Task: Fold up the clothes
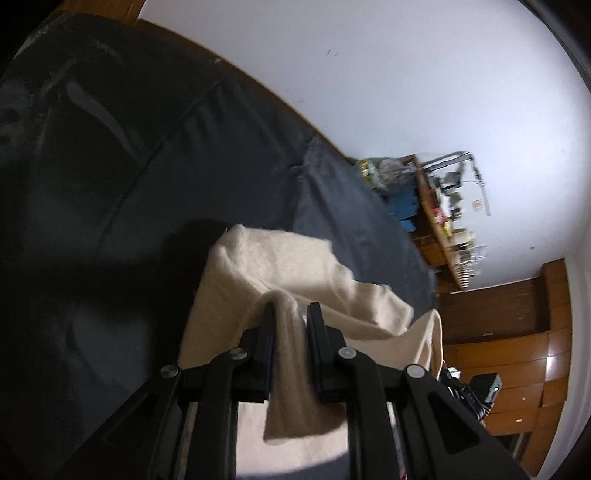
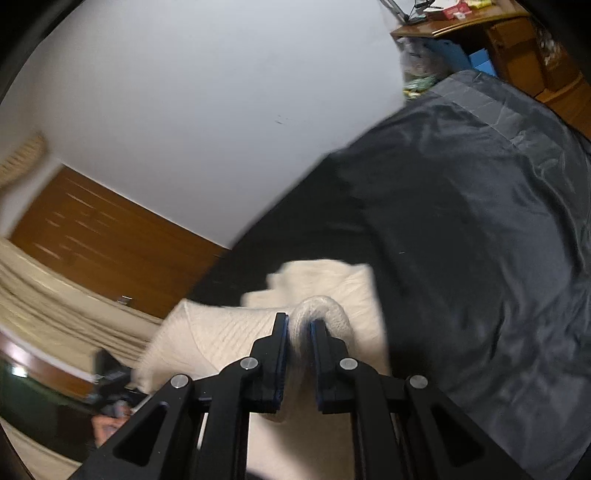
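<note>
A cream knitted garment (image 1: 280, 266) hangs over a dark grey bedspread (image 1: 129, 166). My left gripper (image 1: 291, 314) is shut on a fold of the garment, which drapes down between its black fingers. In the right wrist view my right gripper (image 2: 300, 325) is shut on another bunched edge of the same cream garment (image 2: 229, 332), held above the dark bedspread (image 2: 461, 221). Both views are tilted and a little blurred.
A white wall (image 1: 406, 74) runs behind the bed. A cluttered wooden desk (image 1: 443, 221) with blue boxes stands at the far end; it also shows in the right wrist view (image 2: 498, 29). Wooden floor (image 1: 517, 350) and a beige curtain (image 2: 44, 295) lie beside the bed.
</note>
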